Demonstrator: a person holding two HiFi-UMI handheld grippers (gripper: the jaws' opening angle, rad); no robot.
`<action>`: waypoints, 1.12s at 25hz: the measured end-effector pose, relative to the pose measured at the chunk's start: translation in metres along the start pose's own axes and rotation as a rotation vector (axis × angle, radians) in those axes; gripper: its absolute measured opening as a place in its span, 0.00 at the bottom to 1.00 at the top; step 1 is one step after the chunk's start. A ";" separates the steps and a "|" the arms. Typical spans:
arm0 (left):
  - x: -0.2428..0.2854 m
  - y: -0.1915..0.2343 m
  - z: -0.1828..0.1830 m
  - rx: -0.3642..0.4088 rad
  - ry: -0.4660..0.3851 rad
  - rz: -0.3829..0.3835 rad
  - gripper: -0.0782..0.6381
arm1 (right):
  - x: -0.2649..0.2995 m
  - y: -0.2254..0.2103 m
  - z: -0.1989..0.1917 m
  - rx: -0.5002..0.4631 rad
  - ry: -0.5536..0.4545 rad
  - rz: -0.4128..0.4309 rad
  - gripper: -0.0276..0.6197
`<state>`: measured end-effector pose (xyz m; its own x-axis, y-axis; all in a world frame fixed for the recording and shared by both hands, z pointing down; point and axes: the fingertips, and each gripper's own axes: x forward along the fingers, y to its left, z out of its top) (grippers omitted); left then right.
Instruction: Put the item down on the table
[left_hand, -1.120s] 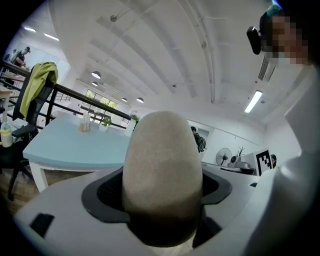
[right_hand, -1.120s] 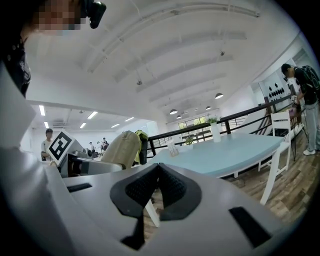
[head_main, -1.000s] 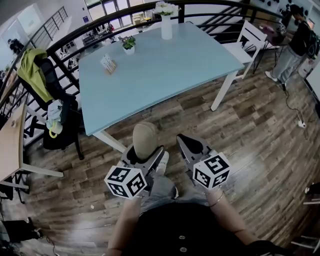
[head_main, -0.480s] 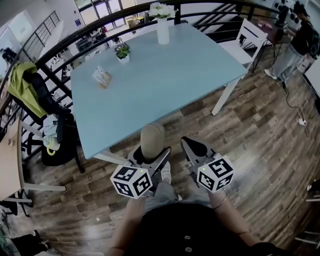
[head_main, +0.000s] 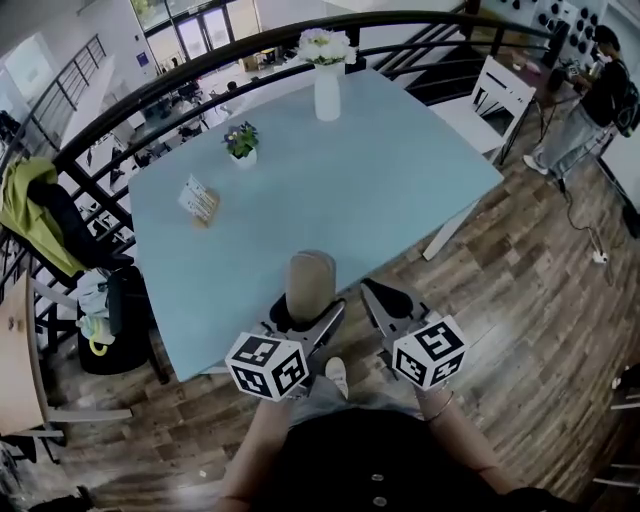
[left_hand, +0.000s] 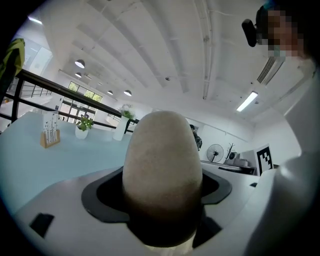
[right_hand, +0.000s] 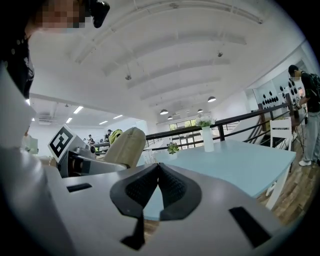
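Head view: the left gripper (head_main: 308, 318) holds a tan egg-shaped item (head_main: 311, 280) upright at the near edge of the pale blue surface (head_main: 380, 190). The right gripper (head_main: 377, 297) hangs just beside the item.

Left gripper view: both jaws clamp the item's lower half, and a small potted plant (left_hand: 84, 125) stands far across the surface.

Right gripper view: the jaws are pressed together with nothing between them.

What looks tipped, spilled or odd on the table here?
Nothing stands out. The vase, potted plant and card holder stand upright on the table, nothing spilled. The left gripper holds the tan egg-shaped item; the right gripper is shut and empty.
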<state>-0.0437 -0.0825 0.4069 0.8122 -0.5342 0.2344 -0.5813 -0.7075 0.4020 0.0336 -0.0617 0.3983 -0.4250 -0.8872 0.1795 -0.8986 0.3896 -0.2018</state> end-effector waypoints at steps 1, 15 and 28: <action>0.006 0.008 0.006 0.008 0.000 -0.002 0.66 | 0.009 -0.004 0.003 -0.003 -0.002 -0.007 0.05; 0.056 0.060 0.021 -0.031 0.045 -0.056 0.66 | 0.068 -0.051 0.011 0.010 0.035 -0.094 0.05; 0.097 0.118 0.045 -0.059 0.038 0.041 0.66 | 0.151 -0.085 0.032 -0.007 0.056 0.018 0.05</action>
<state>-0.0353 -0.2389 0.4369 0.7898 -0.5435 0.2842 -0.6110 -0.6565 0.4424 0.0495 -0.2370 0.4121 -0.4466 -0.8649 0.2293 -0.8913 0.4075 -0.1989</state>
